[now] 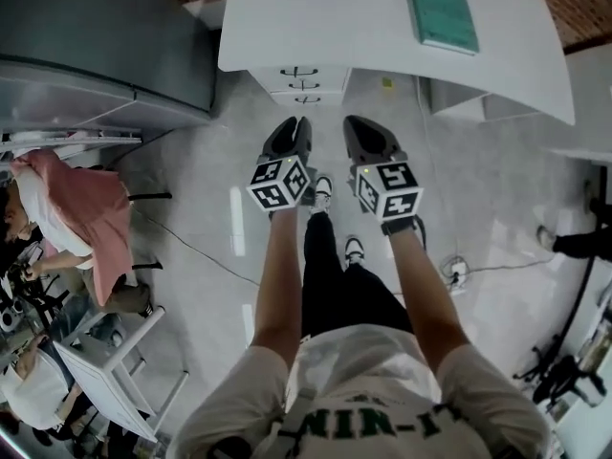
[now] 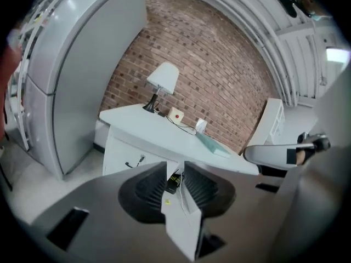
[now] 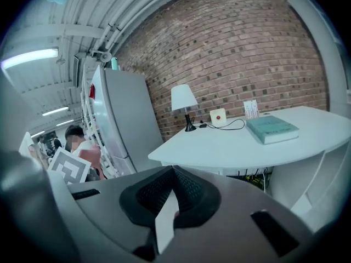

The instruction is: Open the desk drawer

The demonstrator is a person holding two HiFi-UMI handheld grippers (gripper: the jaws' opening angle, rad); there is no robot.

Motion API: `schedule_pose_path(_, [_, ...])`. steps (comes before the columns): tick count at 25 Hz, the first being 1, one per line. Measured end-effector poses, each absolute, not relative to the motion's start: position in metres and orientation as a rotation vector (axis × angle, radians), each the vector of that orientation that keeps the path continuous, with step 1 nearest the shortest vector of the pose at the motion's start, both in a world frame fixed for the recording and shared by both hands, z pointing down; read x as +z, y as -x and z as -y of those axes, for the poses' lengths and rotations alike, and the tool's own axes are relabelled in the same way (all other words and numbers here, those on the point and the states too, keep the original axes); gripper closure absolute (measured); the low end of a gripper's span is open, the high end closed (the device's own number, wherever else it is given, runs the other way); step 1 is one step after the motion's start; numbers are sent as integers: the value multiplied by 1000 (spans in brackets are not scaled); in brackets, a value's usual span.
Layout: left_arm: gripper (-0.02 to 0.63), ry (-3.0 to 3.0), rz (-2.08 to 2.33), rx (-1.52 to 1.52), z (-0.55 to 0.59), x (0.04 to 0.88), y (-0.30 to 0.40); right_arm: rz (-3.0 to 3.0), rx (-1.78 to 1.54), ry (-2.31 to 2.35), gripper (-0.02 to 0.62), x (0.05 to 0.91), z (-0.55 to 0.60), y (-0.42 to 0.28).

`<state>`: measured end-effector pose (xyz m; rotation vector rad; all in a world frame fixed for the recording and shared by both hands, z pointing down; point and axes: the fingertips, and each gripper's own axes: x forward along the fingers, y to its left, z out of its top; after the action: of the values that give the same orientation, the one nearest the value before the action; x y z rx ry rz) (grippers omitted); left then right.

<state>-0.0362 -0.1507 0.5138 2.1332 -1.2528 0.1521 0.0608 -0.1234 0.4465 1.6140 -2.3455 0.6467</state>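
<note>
– What stands in front of the person, biggest first?

– A grey fridge [image 1: 105, 46] fills the left side. Right of it is a white desk [image 1: 316, 17] with a curved front edge.

– And the drawers?

– A stack of three drawers [image 1: 299, 84] sits under the desk's left end, just behind its front edge. Each has a dark handle, and all three fronts look pushed in.

– Anything on the desk top?

– A teal book [image 1: 442, 12] lies flat toward the right end. A small white lamp [image 2: 163, 81] stands at the back left corner, by the brick wall.

– Where are the two tools?

– Both are held out over the floor [image 1: 478, 189], side by side, short of the drawers and touching nothing. The left gripper [image 1: 297, 123] has its jaws a narrow slit apart, with nothing between them. The right gripper [image 1: 353, 121] has its tips pressed together and holds nothing.
</note>
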Motion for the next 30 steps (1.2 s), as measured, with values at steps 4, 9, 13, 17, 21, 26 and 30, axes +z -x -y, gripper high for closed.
schedule_pose_path(4, [505, -2025, 1204, 94, 170, 564, 39, 2303, 683, -1604, 601, 488, 136, -55])
schedule_pose_path(9, [477, -1929, 1144, 52, 197, 612, 32, 2274, 720, -1628, 601, 524, 159, -60])
schedule_pose_path(13, [456, -1817, 1077, -20, 212, 641, 28, 2240, 776, -1625, 601, 548, 171, -61])
schedule_pose_path(17, [445, -1730, 1033, -108, 233, 660, 25, 2249, 800, -1609, 601, 563, 183, -57])
schedule_pose_path(21, [431, -1640, 997, -202, 254, 682, 21, 2262, 827, -1604, 601, 572, 195, -55])
schedule_pose_path(26, [425, -1561, 987, -286, 275, 706, 16, 2268, 885, -1616, 601, 580, 205, -55])
schedule_pose_path(30, [426, -1496, 976, -385, 293, 718, 16, 2266, 922, -1618, 601, 588, 208, -54])
